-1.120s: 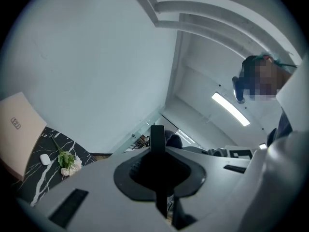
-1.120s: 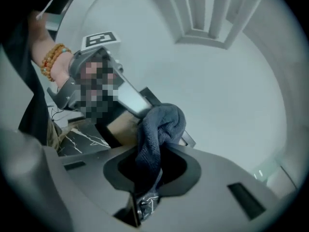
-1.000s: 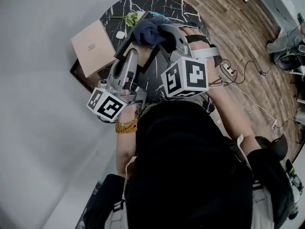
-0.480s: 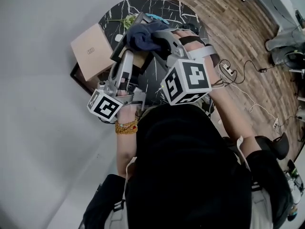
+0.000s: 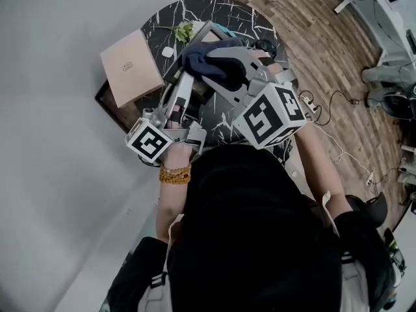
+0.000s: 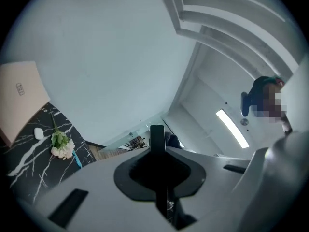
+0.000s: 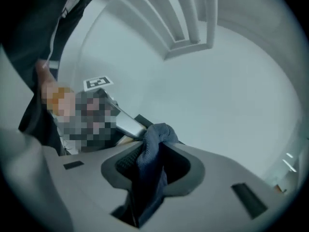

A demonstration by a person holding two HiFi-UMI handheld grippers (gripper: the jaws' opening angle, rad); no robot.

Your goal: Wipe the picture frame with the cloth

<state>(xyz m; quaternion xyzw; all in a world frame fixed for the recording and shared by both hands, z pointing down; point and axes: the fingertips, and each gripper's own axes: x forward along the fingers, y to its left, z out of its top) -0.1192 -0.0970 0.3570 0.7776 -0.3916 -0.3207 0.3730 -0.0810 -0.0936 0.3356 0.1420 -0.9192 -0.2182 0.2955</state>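
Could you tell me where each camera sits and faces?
Head view: head-mounted, steeply down onto the table; torso, left gripper, right gripper show.
Left gripper view: on that gripper, facing wall and ceiling; jaws clamp the picture frame.
Right gripper view: likewise facing wall and ceiling; jaws clamp the cloth.
Shared: flower, in head and left views.

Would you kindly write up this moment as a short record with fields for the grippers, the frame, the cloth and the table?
Left gripper: shut on the edge of the picture frame
Right gripper: shut on the cloth, which is bunched between its jaws
Cloth: dark blue, lying over the frame in the head view
Table: round, black with white veins
Also on table: tan box at the left edge, flower sprig
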